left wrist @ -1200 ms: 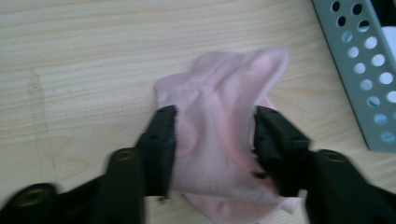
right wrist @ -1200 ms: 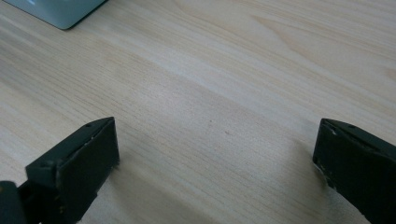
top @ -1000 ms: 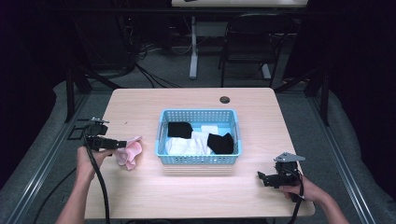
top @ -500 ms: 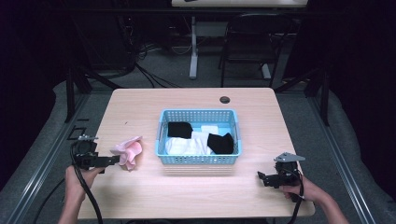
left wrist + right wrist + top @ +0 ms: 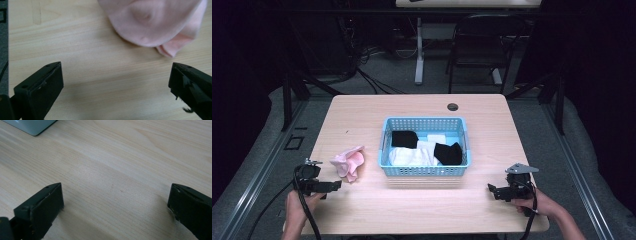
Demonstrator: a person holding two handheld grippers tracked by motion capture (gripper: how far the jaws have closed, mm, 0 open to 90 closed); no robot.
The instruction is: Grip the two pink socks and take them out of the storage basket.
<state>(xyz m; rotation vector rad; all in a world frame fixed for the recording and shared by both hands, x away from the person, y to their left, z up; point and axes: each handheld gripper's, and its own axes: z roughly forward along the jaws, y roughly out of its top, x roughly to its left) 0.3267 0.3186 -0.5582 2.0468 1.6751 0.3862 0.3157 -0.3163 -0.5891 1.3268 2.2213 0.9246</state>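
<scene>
Wooden table [image 5: 362, 125], blue basket [image 5: 424, 123] holding black and white cloths [image 5: 427, 150], pink cloth [image 5: 348, 163] beside

A light wooden table [image 5: 422, 210] stands on a grey floor. Near its middle sits a light blue plastic basket [image 5: 426, 170] with latticed walls; inside lie two black cloths [image 5: 404, 139] and some white cloths [image 5: 412, 156], one black piece at the left rear and the other toward the right. A small dark round grommet [image 5: 452, 106] is set in the tabletop behind the basket. Beyond the table stand a dark chair [image 5: 474, 47] and a white table leg [image 5: 418, 55], with cables on the floor.
</scene>
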